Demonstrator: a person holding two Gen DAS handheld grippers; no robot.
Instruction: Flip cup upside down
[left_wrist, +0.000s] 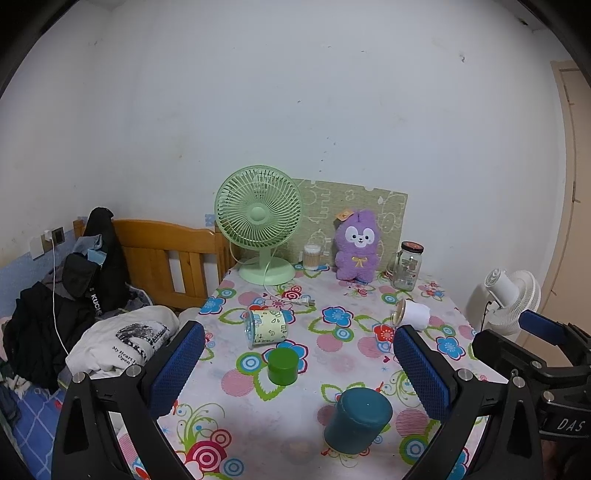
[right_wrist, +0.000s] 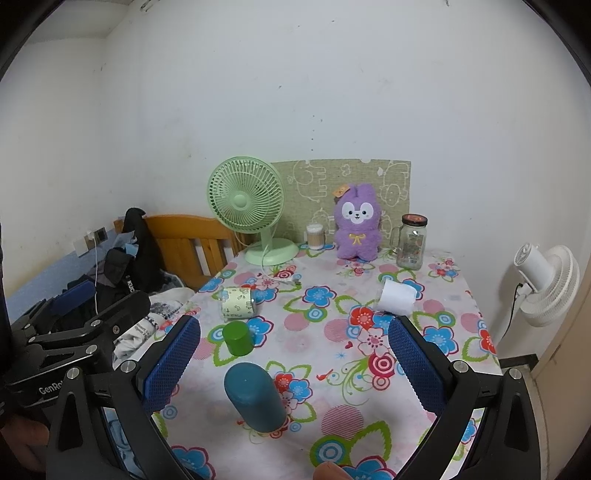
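We hold both claws above the near edge of the worktop (right_wrist: 369, 332), each spread wide with nothing between its blue pads. The left claw (left_wrist: 299, 369) frames the middle of the flowered cloth; the right claw (right_wrist: 293, 365) does the same from a little further right, and its blue-tipped finger shows at 3 o'clock in the left view.

Nearest us stands the teal cup (left_wrist: 357, 420) (right_wrist: 255, 397), mouth down on the cloth, closed base up. Just beyond it, toward 11 o'clock, the small green cup (left_wrist: 283, 366) (right_wrist: 238, 338) also stands inverted.

Further on, the patterned cup (left_wrist: 266, 328) (right_wrist: 238, 307) lies on its side, rim toward 9 o'clock. Well apart from it, at 2 o'clock from the teal cup, the white cup (left_wrist: 412, 313) (right_wrist: 396, 301) lies on its side too.

Along the far edge, by the wall, we see a green fan (left_wrist: 260, 221) (right_wrist: 245, 201), a cotton-swab pot (left_wrist: 312, 256), a purple plush toy (left_wrist: 356, 245) (right_wrist: 357, 227) and a lidded glass jar (left_wrist: 408, 266) (right_wrist: 412, 242). A white fan (right_wrist: 546, 280) stands off the worktop at 3 o'clock; a bed (left_wrist: 122, 332) heaped with clothes lies at 9 o'clock.
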